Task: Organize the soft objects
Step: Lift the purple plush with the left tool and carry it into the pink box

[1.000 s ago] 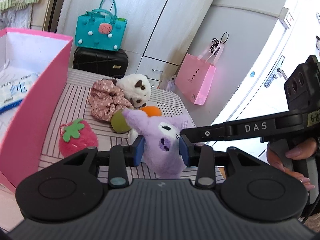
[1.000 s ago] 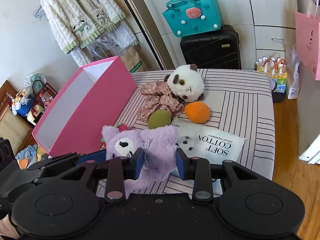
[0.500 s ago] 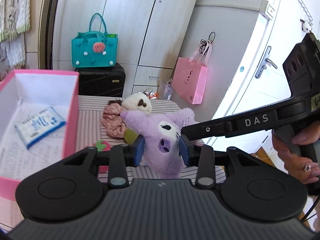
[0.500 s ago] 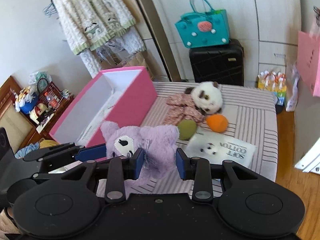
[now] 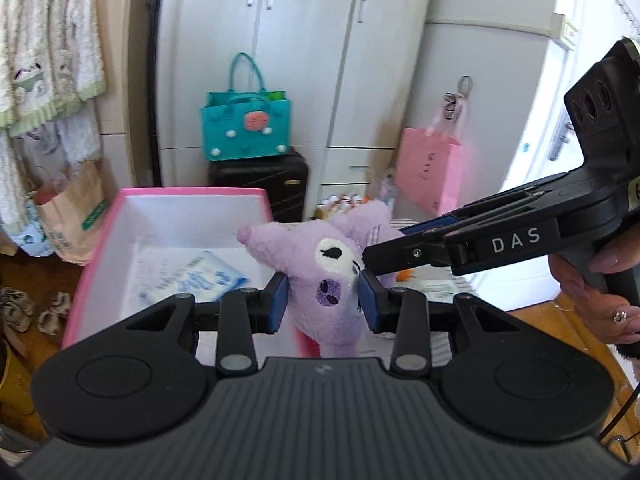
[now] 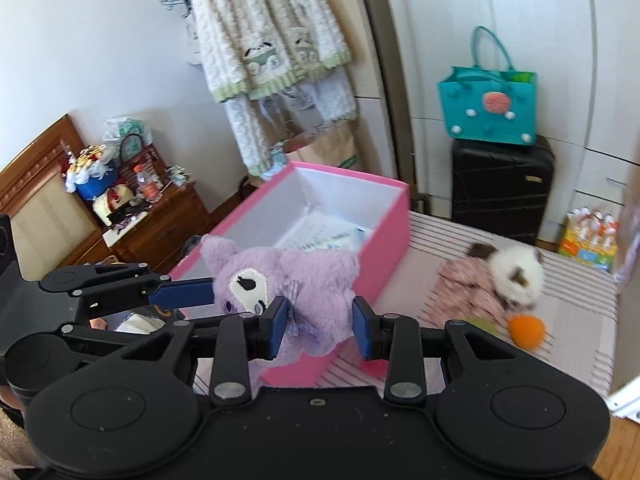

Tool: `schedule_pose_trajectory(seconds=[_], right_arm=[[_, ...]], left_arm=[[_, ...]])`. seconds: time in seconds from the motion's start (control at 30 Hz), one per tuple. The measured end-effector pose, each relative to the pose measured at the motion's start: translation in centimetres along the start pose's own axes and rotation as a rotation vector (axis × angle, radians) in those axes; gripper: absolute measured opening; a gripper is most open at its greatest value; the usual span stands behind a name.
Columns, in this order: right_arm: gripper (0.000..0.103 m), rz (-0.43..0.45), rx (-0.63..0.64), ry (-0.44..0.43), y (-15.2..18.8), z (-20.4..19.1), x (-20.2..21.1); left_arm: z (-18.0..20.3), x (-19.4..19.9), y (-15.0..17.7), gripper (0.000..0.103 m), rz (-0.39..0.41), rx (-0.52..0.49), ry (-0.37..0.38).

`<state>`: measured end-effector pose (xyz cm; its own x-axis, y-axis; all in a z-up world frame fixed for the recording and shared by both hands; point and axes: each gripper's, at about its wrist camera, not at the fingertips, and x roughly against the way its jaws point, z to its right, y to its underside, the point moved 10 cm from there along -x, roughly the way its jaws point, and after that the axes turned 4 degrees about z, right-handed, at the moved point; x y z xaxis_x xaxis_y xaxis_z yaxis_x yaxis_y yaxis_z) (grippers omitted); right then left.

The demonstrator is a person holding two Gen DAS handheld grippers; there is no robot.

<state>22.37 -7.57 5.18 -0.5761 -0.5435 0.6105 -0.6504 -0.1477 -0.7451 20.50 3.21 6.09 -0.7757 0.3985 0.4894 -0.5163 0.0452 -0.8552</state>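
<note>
While both claws are clamping the purple plush point(image 5: 332, 276) from opposite sides, it is hanging in the air beside the open pink box point(image 5: 100, 256), above the striped counter point(image 6: 576, 300). The left claw point(image 5: 323, 295) is pinching its head and the right claw point(image 6: 320, 324) is squeezing its body. A hand point(image 5: 600, 280) is gripping the right claw's handle. Inside the box a blue-and-white packet point(image 5: 192, 280) is lying flat. On the counter a panda plush point(image 6: 516, 276) is sitting against a floral cloth point(image 6: 468, 292), with an orange ball point(image 6: 526, 330) just beside them
</note>
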Motion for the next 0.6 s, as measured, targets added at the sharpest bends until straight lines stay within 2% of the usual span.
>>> schedule_pose_trajectory(seconds=[0.27, 0.47, 0.6], right_arm=[[0.04, -0.02, 0.031, -0.032, -3.9, -1.9, -6.2], [0.04, -0.026, -0.003, -0.031, -6.3, -1.1, -11.1], [0.039, -0.026, -0.009, -0.022, -7.0, -0.2, -14.1]], left_arm=[[-5.7, -3.3, -2.4, 0.037, -0.038, -0.023, -0.084], [-9.5, -6.9, -3.3, 0.037, -0.035, -0.014, -0.112], [-11.4, -9.2, -3.0, 0.037, -0.083, -0.032, -0.118]])
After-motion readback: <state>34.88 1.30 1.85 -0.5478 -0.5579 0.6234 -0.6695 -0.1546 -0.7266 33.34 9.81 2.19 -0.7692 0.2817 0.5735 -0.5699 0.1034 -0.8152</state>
